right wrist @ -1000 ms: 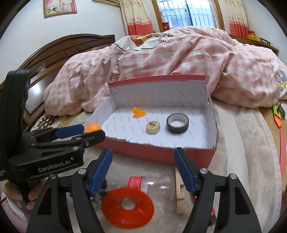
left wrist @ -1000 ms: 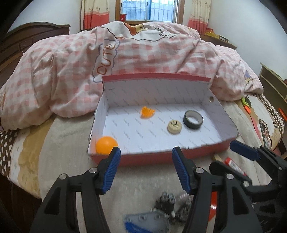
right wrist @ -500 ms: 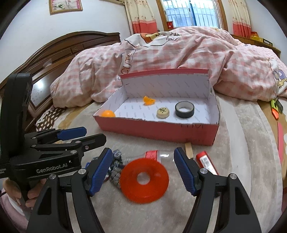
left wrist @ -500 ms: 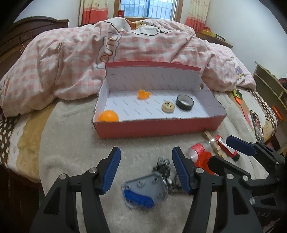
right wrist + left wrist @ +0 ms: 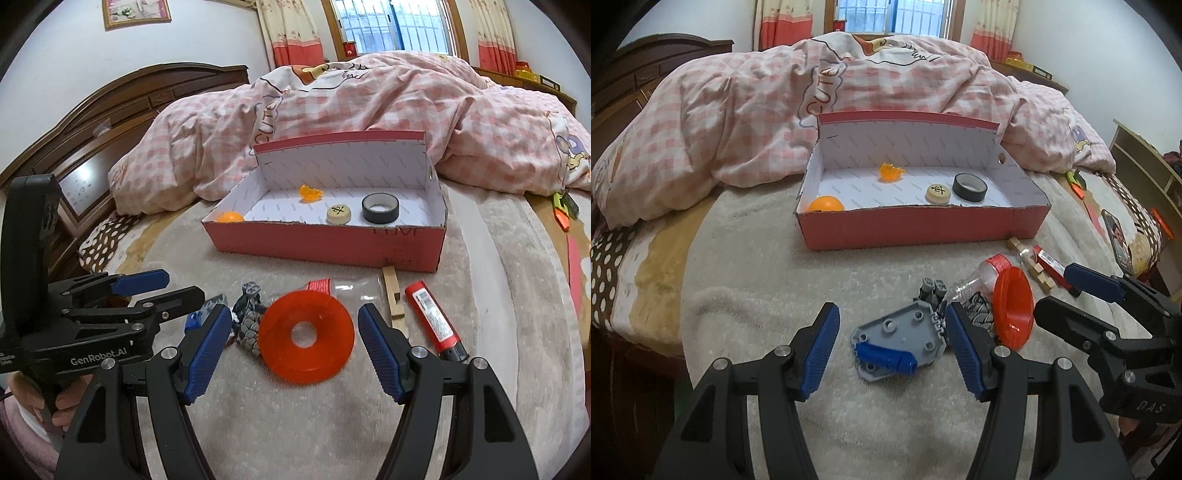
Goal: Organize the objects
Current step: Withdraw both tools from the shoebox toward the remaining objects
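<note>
Two grippers hang above the bed, both with their jaws parted and nothing between the pads. The left gripper (image 5: 892,345) stands about half open over a grey plastic plate (image 5: 900,334) that carries a blue cylinder (image 5: 886,357); the plate lies on the blanket below the blue pads, apart from them. The right gripper (image 5: 295,349) is spread wider, and below its gap lies an orange-red funnel (image 5: 306,336), its pads clear of the rim on both sides. Just behind the funnel lies a clear bottle with a red cap (image 5: 345,285), on its side, and to the left of the funnel sits a small grey and black toy figure (image 5: 248,314), touching or nearly touching the funnel's edge. To the right lie a wooden piece (image 5: 392,293) and a red tube with a black cap (image 5: 433,320), side by side, near but apart from the right pad. Further back stands an open red cardboard box (image 5: 923,229) with a white lining; inside it are an orange ball (image 5: 825,204) in the near left corner, a small orange crumpled piece (image 5: 891,172), a round wooden chess piece (image 5: 937,192) and a black tape roll (image 5: 969,187) just beside it. Everything rests on a beige fleece blanket (image 5: 768,280), with a pink checked duvet (image 5: 746,110) heaped behind the box, a dark wooden headboard (image 5: 122,107) to the left and a barred window (image 5: 395,26) with curtains at the far wall.
</note>
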